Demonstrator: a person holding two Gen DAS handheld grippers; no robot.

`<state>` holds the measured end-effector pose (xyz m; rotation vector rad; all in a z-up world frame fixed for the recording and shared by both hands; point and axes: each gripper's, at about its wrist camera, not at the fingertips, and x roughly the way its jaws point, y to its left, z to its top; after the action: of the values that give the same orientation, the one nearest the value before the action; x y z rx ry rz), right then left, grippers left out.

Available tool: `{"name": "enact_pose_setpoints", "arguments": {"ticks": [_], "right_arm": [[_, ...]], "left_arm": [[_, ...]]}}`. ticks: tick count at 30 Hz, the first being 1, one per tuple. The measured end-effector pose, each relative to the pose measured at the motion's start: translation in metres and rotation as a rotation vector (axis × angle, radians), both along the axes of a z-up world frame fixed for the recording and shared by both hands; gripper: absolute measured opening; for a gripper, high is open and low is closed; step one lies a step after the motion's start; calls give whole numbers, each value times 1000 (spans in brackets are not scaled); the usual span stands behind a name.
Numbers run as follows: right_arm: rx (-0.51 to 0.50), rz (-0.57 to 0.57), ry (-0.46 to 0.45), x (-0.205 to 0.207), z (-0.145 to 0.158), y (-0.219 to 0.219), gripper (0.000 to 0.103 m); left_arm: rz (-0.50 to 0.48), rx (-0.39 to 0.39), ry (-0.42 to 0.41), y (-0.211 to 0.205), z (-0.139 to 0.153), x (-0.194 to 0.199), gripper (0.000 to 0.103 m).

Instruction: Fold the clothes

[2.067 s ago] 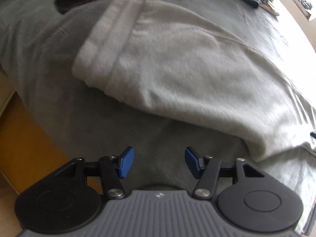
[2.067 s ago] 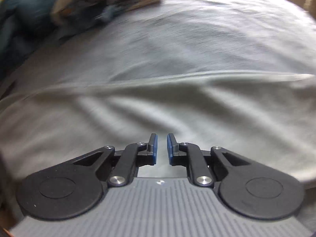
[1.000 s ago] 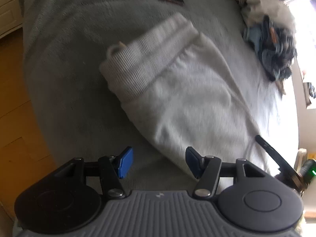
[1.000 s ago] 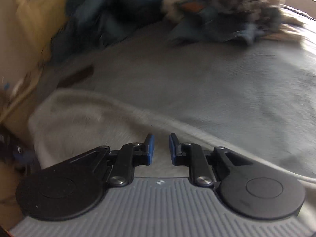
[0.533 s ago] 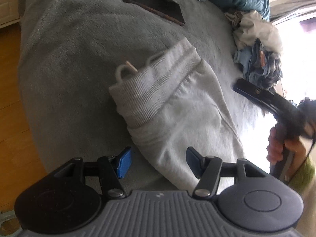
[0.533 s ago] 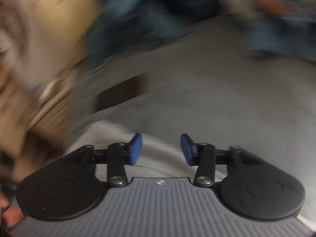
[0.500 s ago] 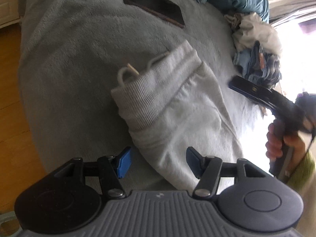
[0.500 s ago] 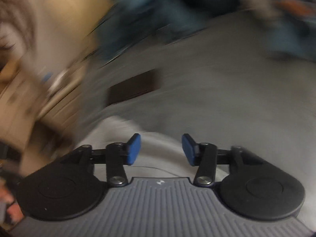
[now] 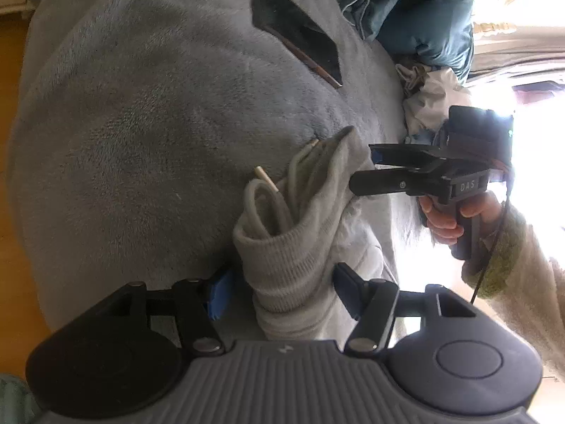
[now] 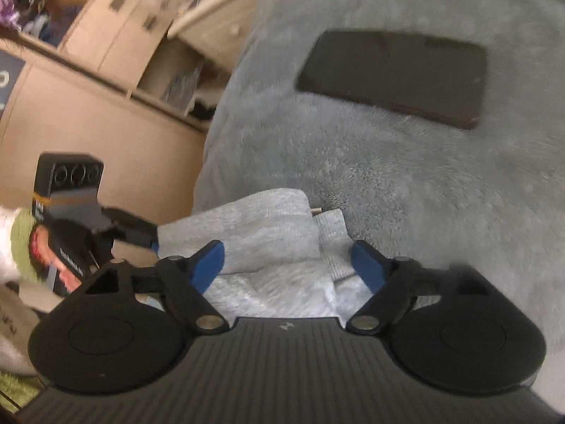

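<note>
Both tongs, left tongs (image 9: 279, 295) apart astride the ribbed waistband (image 9: 293, 258), right tongs (image 10: 287, 265) spreading wider over the grey sweatpants (image 10: 254, 233) on the bed (image 10: 406, 183), nothing pinched; soft, limp, light fabric, likely best gripped at the thick waistband corners.

Right gripper (image 10: 287, 259) points down over the bed (image 10: 441, 190), jaws opening, blue pads apart. Light grey sweatpants (image 10: 257, 233) lie between the pads, ribbed waistband (image 10: 335, 243) bunched near the right pad; pads not pressing the cloth. Drawstring tip (image 10: 315, 210) pokes out at the waistband's far side. Dark flat phone (image 10: 392, 74) lies further in, apart from the garment. Left gripper (image 10: 155, 243) comes in over the bed's left edge, at the fabric's left end; contact unclear. Wooden shelving (image 10: 106, 81) behind, blurred.
</note>
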<state>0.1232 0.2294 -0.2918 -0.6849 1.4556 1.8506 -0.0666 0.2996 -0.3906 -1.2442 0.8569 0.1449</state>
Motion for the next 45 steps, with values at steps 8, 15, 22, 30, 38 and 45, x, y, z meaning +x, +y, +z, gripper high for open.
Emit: {"name": "enact_pose_setpoints", "arguments": {"ticks": [8, 15, 22, 30, 38, 45], "right_arm": [[-81, 49, 57, 1, -13, 10, 82], [-18, 20, 37, -9, -7, 4, 53], [161, -76, 53, 3, 32, -48, 33], [226, -452, 91, 30, 38, -97, 51], [187, -1018, 222, 41, 67, -200, 67], [195, -1407, 272, 31, 80, -319, 67]], "left_arm": [[20, -35, -48, 2, -14, 5, 60], [36, 31, -61, -8, 4, 10, 37], [-63, 228, -116, -28, 55, 21, 31], [-189, 439, -159, -62, 96, 52, 29], [-415, 604, -274, -127, 141, 61, 29], [-562, 665, -318, -194, 146, 70, 29]]}}
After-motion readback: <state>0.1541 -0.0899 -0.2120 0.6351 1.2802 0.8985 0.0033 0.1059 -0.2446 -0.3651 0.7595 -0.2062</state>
